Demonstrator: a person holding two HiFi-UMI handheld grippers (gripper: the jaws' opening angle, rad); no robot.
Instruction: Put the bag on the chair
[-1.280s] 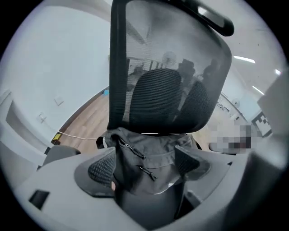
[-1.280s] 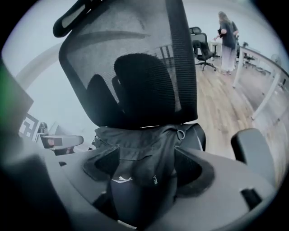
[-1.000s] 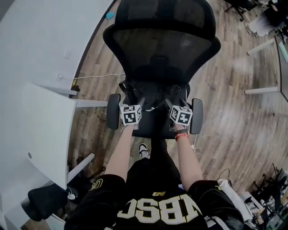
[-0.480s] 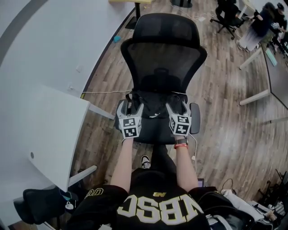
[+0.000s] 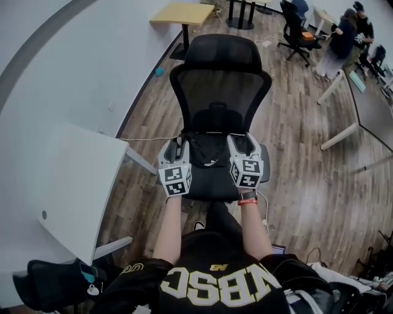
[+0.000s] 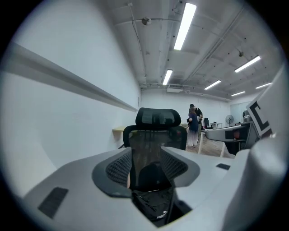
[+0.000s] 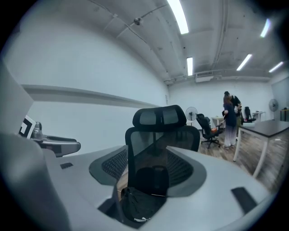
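Note:
A black bag (image 5: 207, 153) lies on the seat of a black mesh office chair (image 5: 220, 92) with a headrest. My left gripper (image 5: 174, 146) hangs at the seat's left front, my right gripper (image 5: 244, 142) at its right front, with the bag between the two. Both sets of jaws are closing with nothing between the pads. In the left gripper view the left gripper (image 6: 151, 173) points at the chair back, with the bag (image 6: 156, 205) low beyond it. The right gripper (image 7: 146, 171) frames the bag (image 7: 135, 205) the same way, apart from it.
A white desk (image 5: 61, 178) stands close on the left by the white wall. A wooden table (image 5: 181, 13) is behind the chair. People (image 5: 341, 37) and another chair stand at the far right near a dark desk (image 5: 368, 104). A black object (image 5: 55, 285) lies on the floor bottom left.
Both grippers have drawn back from the bag toward the seat's front, and their jaws have narrowed. The bag stays on the seat. The head view has lifted, showing more of the room.

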